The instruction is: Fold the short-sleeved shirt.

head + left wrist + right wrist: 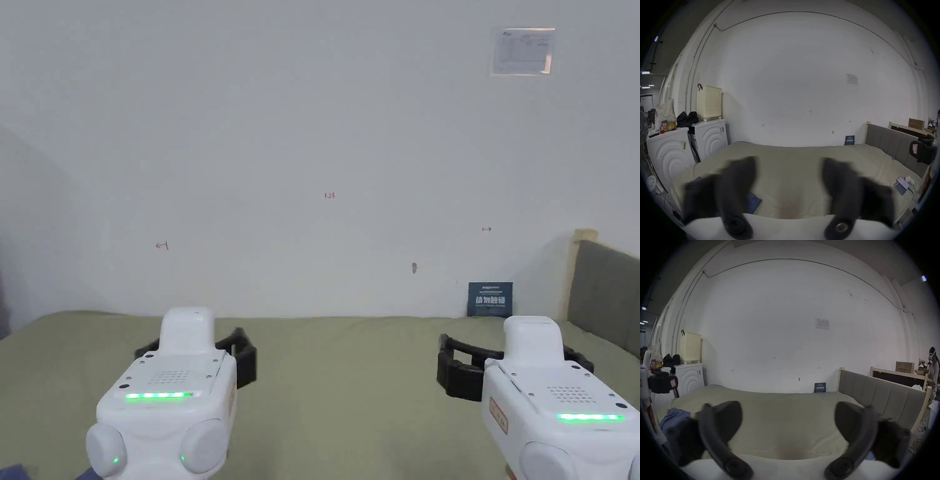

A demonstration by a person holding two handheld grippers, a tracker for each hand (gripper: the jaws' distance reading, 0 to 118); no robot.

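Both grippers hang level above the near part of a bed covered in an olive-green sheet (350, 375), pointing toward the white wall. The left gripper (197, 353) has its black jaws spread wide with nothing between them; in its own view the gap (788, 175) between the jaws frames bare sheet. The right gripper (515, 365) is likewise spread apart and empty, with bare sheet showing between its jaws in its own view (788, 418).

The short-sleeved shirt (674, 417) is a crumpled blue heap lying on the sheet at the bed's near left corner. It sits below and to the left of the left gripper, not touching it: in the left gripper view a blue fold (753, 202) peeks out just inside the left jaw, lower down toward the near edge. From the right gripper it lies well apart, past that gripper's left jaw. A dark blue patch at the bottom left corner of the head view is probably the same garment, though too little shows to be sure.

At the bed's right edge runs a grey padded headboard (880, 394). Near the near right corner of the bed lie a phone (903, 182) and a small white object. Two white washing machines (709, 138) stand beside the bed's left edge, a cream laundry basket (709, 102) on top of one
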